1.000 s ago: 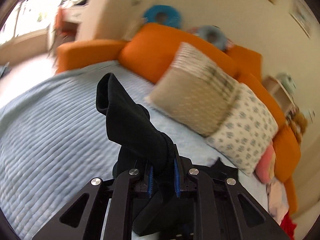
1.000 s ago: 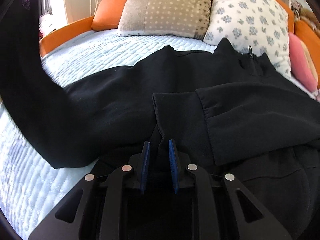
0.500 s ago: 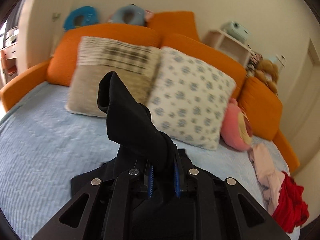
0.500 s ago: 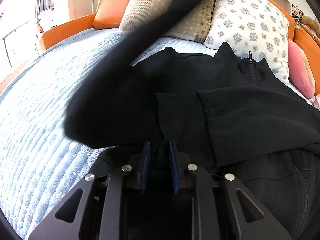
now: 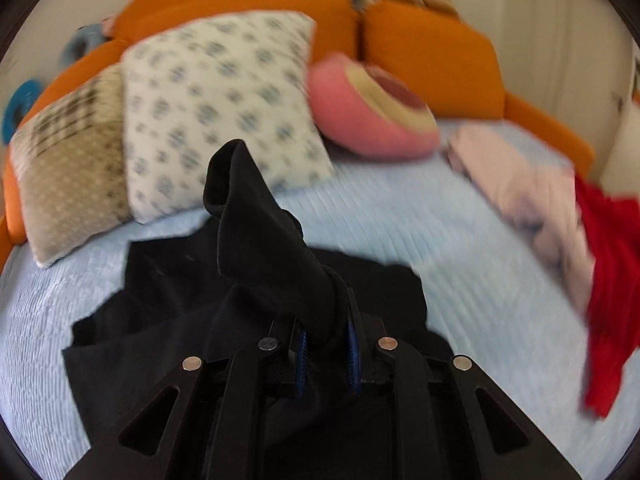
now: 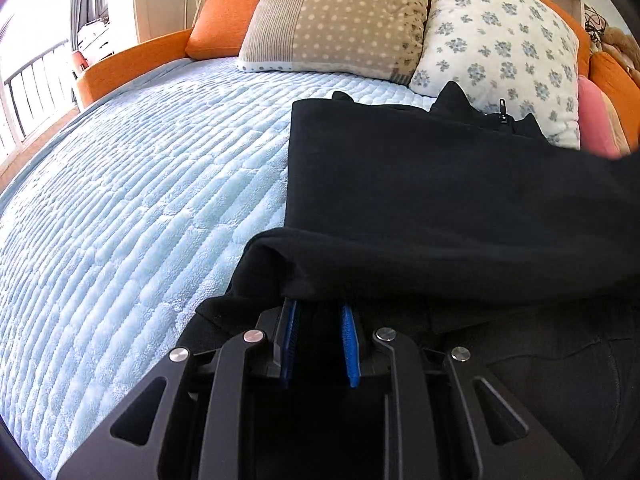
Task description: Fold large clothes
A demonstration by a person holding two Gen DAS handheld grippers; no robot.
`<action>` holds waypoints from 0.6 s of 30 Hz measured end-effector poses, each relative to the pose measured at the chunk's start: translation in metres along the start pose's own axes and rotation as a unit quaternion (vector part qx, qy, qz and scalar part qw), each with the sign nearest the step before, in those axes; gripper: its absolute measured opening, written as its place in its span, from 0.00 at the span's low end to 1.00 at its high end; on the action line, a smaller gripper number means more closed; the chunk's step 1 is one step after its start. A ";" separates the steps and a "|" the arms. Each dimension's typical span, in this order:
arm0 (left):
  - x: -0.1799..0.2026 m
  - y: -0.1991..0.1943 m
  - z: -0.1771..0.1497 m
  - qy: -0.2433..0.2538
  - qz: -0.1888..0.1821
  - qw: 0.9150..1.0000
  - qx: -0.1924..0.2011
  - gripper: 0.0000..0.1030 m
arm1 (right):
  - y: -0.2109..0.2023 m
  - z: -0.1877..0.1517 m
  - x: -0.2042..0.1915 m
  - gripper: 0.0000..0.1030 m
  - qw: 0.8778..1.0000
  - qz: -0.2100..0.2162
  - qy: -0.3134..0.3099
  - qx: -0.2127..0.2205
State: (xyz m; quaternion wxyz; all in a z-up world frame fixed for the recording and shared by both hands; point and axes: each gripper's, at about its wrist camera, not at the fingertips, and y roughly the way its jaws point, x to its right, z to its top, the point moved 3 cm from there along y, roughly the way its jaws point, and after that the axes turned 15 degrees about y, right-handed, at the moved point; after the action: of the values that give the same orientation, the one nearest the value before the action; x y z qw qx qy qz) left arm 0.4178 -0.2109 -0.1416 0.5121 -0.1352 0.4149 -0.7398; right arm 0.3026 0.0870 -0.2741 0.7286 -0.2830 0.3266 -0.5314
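A black zip-neck jacket [image 6: 440, 184] lies on the light blue bedspread [image 6: 120, 200]. My left gripper [image 5: 326, 344] is shut on the cuff end of its black sleeve [image 5: 256, 224], which stands up out of the jaws above the jacket body [image 5: 160, 300]. My right gripper [image 6: 318, 340] is shut on black fabric at the jacket's near edge. The folded-over sleeve now drapes across the body just above my right fingertips and hides their tips. The zipper pull [image 6: 502, 114] shows at the collar.
Pillows lean on the orange bed surround [image 6: 132, 64]: a beige patchwork one [image 6: 332, 20] and a white floral one [image 6: 500, 48]. A pink round cushion [image 5: 372, 108], a pale pink garment [image 5: 528, 184] and a red garment [image 5: 612, 272] lie to the right.
My left gripper has swung right across the bed with the sleeve. The sleeve has crossed over the jacket body and now lies over it in front of my right gripper.
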 end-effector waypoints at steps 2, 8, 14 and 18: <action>0.020 0.012 -0.007 0.023 0.004 1.000 -0.010 0.20 | 0.001 0.001 -0.002 0.20 1.000 -0.001 -0.001 0.000; 0.050 0.037 -0.029 0.040 -0.016 0.998 -0.038 0.20 | 0.002 0.000 -0.003 0.21 1.000 -0.006 -0.006 0.002; 0.084 0.068 -0.057 0.114 0.007 0.990 -0.079 0.25 | 0.003 -0.001 -0.008 0.21 1.000 -0.008 -0.007 0.002; 0.087 0.062 -0.053 0.140 0.027 0.985 -0.097 0.36 | 0.002 -0.003 -0.011 0.21 1.000 -0.014 -0.013 0.003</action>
State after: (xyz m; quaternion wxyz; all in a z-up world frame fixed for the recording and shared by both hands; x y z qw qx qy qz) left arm 0.3866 -0.2698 -0.2410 0.4532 -0.0685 0.5560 -0.6934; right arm 0.2993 0.0976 -0.2758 0.7261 -0.2922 0.3110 -0.5392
